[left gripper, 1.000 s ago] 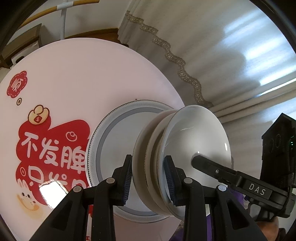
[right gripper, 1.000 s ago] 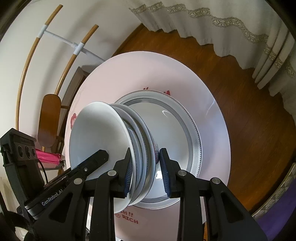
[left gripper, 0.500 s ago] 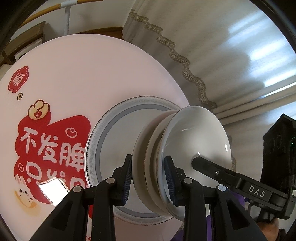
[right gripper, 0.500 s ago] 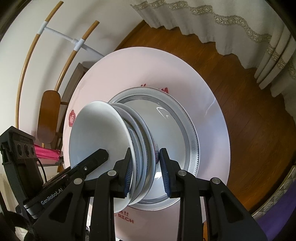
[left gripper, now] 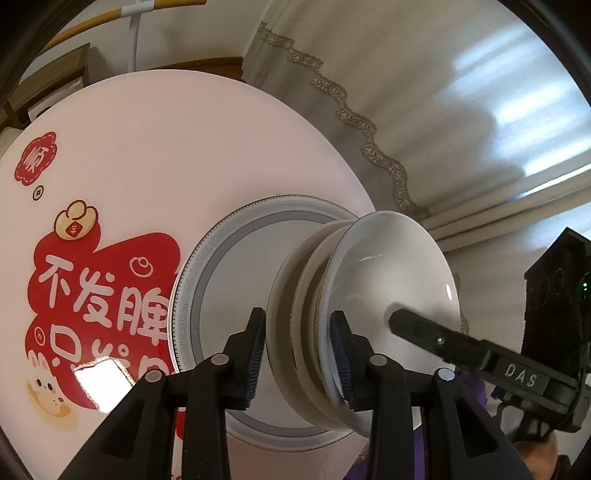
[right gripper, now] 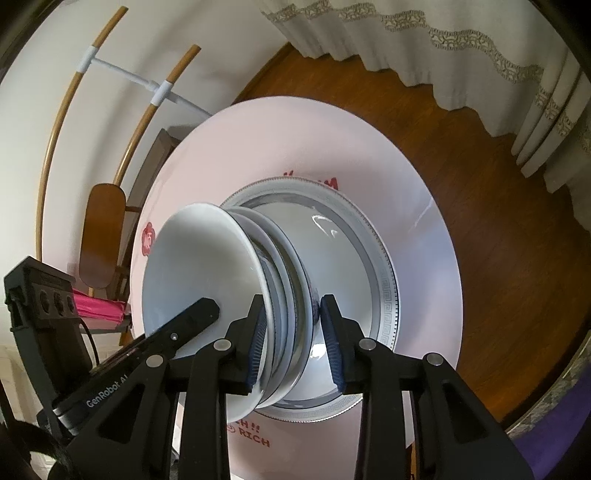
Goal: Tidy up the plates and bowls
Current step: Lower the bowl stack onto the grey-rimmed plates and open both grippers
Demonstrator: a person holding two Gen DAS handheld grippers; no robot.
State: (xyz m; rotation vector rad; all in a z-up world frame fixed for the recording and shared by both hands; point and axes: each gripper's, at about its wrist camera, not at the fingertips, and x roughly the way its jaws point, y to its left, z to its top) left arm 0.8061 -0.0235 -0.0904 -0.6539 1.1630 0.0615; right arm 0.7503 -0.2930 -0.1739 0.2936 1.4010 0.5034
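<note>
My left gripper [left gripper: 297, 354] and my right gripper [right gripper: 291, 341] both clamp the rim of the same stack of bowls [left gripper: 332, 317], from opposite sides, pads pressed to the outermost bowls. The stack sits in the middle of a large grey-bordered plate [left gripper: 229, 280], though I cannot tell whether it touches it. The plate lies on a round pink desk [left gripper: 166, 147] printed with red characters. Beyond it hang lace-edged curtains [right gripper: 424, 33] above a wooden floor [right gripper: 498, 221].

stacked white bowls [left gripper: 369, 306] [right gripper: 207, 280], over grey-rimmed plate [left gripper: 229, 266] [right gripper: 373, 273]
</note>
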